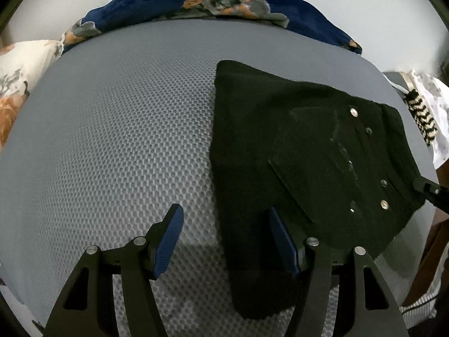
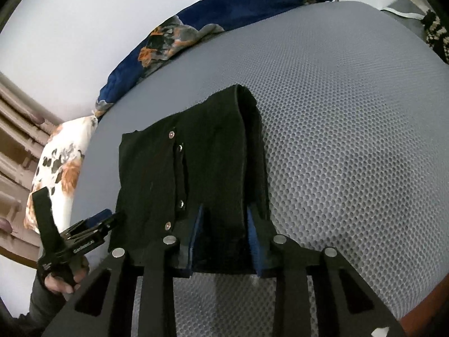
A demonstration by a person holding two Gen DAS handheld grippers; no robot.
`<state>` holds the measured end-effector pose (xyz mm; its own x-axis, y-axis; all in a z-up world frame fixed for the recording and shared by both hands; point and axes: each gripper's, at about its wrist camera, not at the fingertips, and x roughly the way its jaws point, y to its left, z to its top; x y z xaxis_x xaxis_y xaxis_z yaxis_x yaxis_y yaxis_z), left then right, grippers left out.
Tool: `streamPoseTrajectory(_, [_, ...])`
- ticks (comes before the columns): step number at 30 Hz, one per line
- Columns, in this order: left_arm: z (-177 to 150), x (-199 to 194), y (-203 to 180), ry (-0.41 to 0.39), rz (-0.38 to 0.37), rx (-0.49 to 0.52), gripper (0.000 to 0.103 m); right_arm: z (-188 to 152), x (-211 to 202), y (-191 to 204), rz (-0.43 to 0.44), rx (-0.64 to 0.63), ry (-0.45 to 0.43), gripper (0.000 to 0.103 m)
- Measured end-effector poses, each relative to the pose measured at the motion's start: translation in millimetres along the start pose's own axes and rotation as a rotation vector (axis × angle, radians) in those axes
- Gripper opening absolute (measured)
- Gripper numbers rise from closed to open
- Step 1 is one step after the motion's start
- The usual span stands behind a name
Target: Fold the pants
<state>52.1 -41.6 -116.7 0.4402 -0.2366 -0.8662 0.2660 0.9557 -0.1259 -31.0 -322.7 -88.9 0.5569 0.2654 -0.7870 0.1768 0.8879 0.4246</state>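
Black pants (image 1: pixel 294 151) lie folded into a compact stack on the grey mesh mattress (image 1: pixel 126 140), waistband and metal rivets showing. My left gripper (image 1: pixel 224 219) is open and empty; its left finger is over bare mesh, its right finger over the stack's near edge. In the right wrist view the pants (image 2: pixel 207 157) lie right in front of my right gripper (image 2: pixel 227 219), whose jaws stand open around the stack's near edge without pinching it. The right gripper's tip (image 1: pixel 429 189) shows at the stack's right edge. The left gripper (image 2: pixel 92 230) shows at the pants' left side.
A navy floral blanket (image 1: pixel 224 2) lies along the mattress's far edge. A white floral pillow (image 1: pixel 16 78) sits at the left. A black-and-white striped item (image 1: pixel 423 118) lies off the right edge. A wooden frame (image 2: pixel 16 129) stands beyond the pillow.
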Motion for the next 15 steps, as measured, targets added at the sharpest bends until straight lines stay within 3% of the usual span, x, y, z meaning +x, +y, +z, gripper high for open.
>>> streamPoseTrajectory(5, [-5, -5, -6, -0.009, 0.001, 0.015, 0.064, -4, -8, 1, -0.032, -0.013, -0.026, 0.010])
streamPoseTrajectory(15, [-11, 0, -8, 0.021, 0.003, 0.038, 0.064, -13, -9, -4, -0.064, 0.017, -0.005, 0.008])
